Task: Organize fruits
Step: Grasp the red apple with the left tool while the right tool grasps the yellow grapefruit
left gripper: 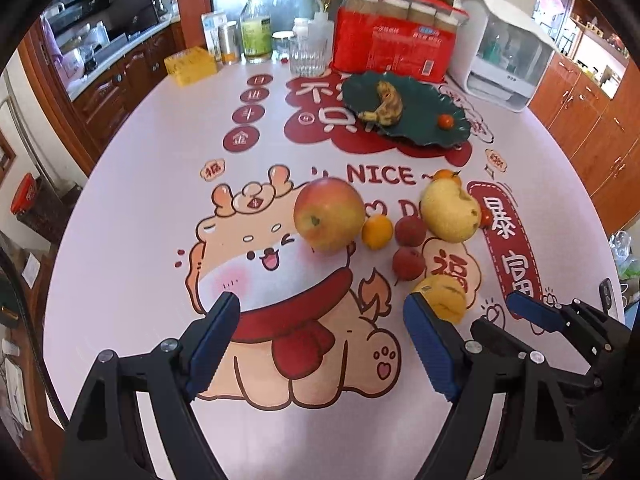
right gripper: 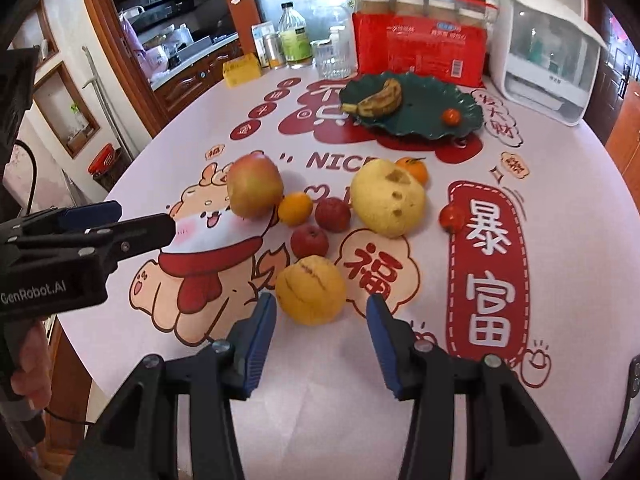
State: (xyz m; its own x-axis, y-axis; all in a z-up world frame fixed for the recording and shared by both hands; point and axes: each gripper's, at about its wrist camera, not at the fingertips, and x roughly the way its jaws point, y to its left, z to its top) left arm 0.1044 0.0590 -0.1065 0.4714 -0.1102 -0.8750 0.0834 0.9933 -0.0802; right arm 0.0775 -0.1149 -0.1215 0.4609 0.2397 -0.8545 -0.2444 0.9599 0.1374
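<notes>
Blue-padded jaws of the right gripper (right gripper: 322,312) stand parted and hold nothing, with the yellow wrinkled fruit (right gripper: 311,290) just ahead of the tips, resting on the tabletop (right gripper: 560,208), not between the pads. The left gripper (left gripper: 322,312) is spread wide and empty over the cartoon dragon print (left gripper: 280,280); the same yellow fruit (left gripper: 444,298) sits beside its right-hand finger, outside the gap.

Beyond lie the other loose fruits near the middle of the tabletop: a large red-green apple (right gripper: 255,185), a small orange (right gripper: 295,209), two small red fruits (right gripper: 333,214) (right gripper: 309,241), a big pale pear (right gripper: 387,199) with bites out of it, a mandarin (right gripper: 414,169) behind it, and a cherry tomato (right gripper: 451,218) toward the right edge. Closer to the far edge, a dark green leaf-shaped plate (right gripper: 464,120) carries a spotted banana (right gripper: 380,100) and another tomato (right gripper: 451,116).

Along the far edge stand a red package (right gripper: 416,52), a ribbed glass (right gripper: 334,60), bottles (right gripper: 294,38), a yellow box (right gripper: 241,70) and a white appliance (right gripper: 548,52). Wooden kitchen cabinets (left gripper: 592,120) surround the table.
</notes>
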